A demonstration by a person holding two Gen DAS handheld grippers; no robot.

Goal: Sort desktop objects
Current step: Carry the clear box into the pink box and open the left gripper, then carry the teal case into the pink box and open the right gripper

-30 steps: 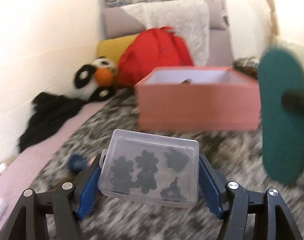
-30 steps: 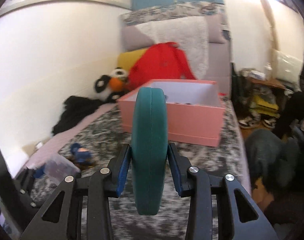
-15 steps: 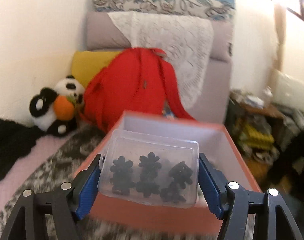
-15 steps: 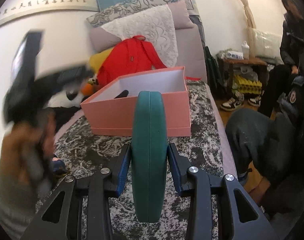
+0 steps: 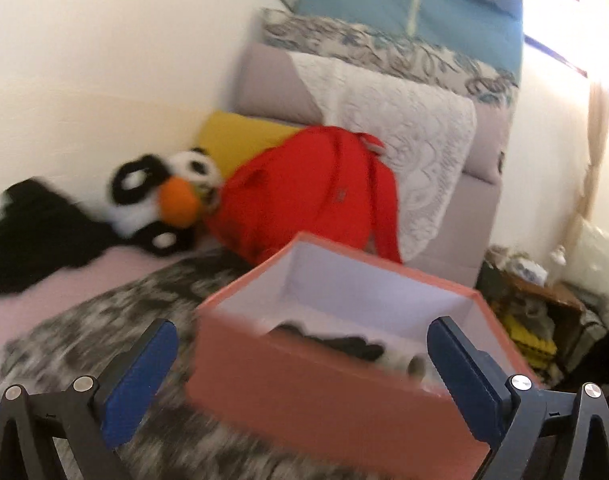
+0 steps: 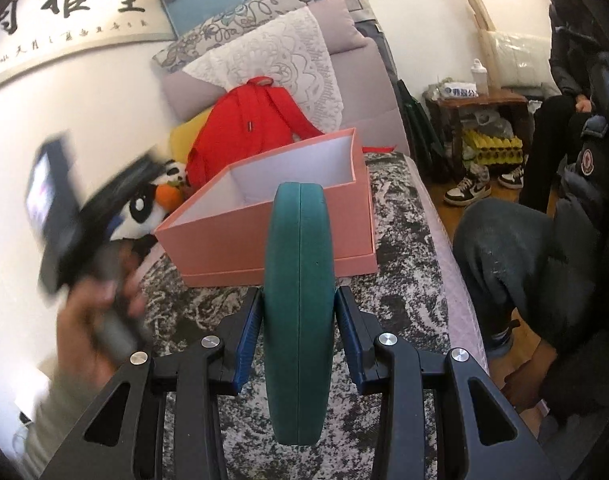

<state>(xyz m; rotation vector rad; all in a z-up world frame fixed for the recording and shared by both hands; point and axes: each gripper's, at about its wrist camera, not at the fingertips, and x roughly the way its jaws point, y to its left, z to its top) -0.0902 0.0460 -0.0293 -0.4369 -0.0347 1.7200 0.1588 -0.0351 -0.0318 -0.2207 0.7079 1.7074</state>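
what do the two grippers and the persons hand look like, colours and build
Both are alike. The left gripper and right gripper have matte black angular linkage frames with triangular cut-outs, round silver pivot screws, and flat dark blue textured pads on each finger. No cables show. In the right wrist view, the person's bare left hand is blurred; a pale sleeve begins below it.

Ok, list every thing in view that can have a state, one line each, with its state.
left gripper: open, nothing between its fingers.
right gripper: shut on the green case.
green case: closed, held upright on its edge.
pink box: lidless and open, dark items lying inside.
red backpack: leaning against the stacked bedding.
plush panda: lying on its side.
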